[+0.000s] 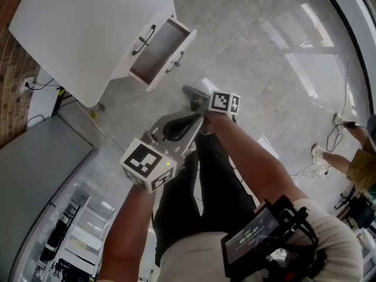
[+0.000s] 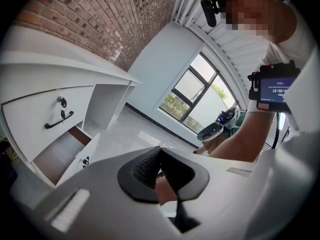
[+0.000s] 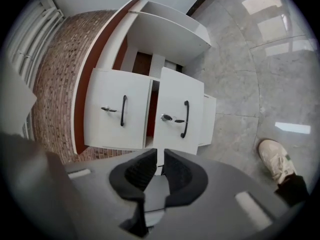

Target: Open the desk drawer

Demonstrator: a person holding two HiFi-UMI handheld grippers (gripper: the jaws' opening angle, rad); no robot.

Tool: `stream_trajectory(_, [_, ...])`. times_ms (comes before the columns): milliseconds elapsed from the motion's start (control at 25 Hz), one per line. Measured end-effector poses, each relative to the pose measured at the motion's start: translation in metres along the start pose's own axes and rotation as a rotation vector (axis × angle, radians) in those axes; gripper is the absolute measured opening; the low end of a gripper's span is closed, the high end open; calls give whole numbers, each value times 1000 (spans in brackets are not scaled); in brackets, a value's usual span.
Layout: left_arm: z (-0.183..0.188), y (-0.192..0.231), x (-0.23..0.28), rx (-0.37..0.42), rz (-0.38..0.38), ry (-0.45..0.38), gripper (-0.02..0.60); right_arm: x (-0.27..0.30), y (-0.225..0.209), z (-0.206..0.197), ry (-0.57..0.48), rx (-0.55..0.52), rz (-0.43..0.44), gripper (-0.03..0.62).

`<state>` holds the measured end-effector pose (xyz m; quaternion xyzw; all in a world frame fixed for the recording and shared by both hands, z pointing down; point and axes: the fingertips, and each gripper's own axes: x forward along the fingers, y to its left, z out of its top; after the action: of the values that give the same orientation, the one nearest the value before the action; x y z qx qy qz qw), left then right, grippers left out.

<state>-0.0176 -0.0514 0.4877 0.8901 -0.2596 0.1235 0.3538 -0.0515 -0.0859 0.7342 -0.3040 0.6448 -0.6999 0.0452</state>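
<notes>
The white desk (image 1: pixel 76 22) stands at the upper left of the head view. Its lower drawer (image 1: pixel 160 50) is pulled out, empty inside, its front with a black handle (image 1: pixel 174 62) facing me. The drawer above (image 1: pixel 141 40) stays closed. Both grippers hang over the floor well short of the desk. My right gripper (image 1: pixel 189 91) (image 3: pixel 156 159) points at the two drawer fronts; its jaws stand a narrow slit apart, holding nothing. The pulled-out front (image 3: pixel 177 116) carries a key. My left gripper (image 1: pixel 197 121) (image 2: pixel 160 154) sits lower, tips touching, empty. Its view has the open drawer (image 2: pixel 60 151) at the left.
A brick wall (image 1: pixel 12 69) with a socket and cables (image 1: pixel 29 86) runs behind the desk. A grey cabinet top (image 1: pixel 41 157) lies at the left. Another person's legs (image 1: pixel 335 157) and cables are on the polished floor at the right. My shoe (image 3: pixel 277 161) shows below the right gripper.
</notes>
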Motion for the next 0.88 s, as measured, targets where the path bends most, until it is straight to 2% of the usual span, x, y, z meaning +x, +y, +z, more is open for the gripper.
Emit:
stream_trajectory(440, [49,-84,-52,3,-53,-39,5,-74,122,-11,30,-68,61,26])
stream_trajectory(680, [73,-138,-93,-6,-101,-48,5,-112,196,-29,82,-111,80,21])
stream_trajectory(880, [87,-174,-118,-8,-89,-54,5,-139,254,-44,120,-193,135,17])
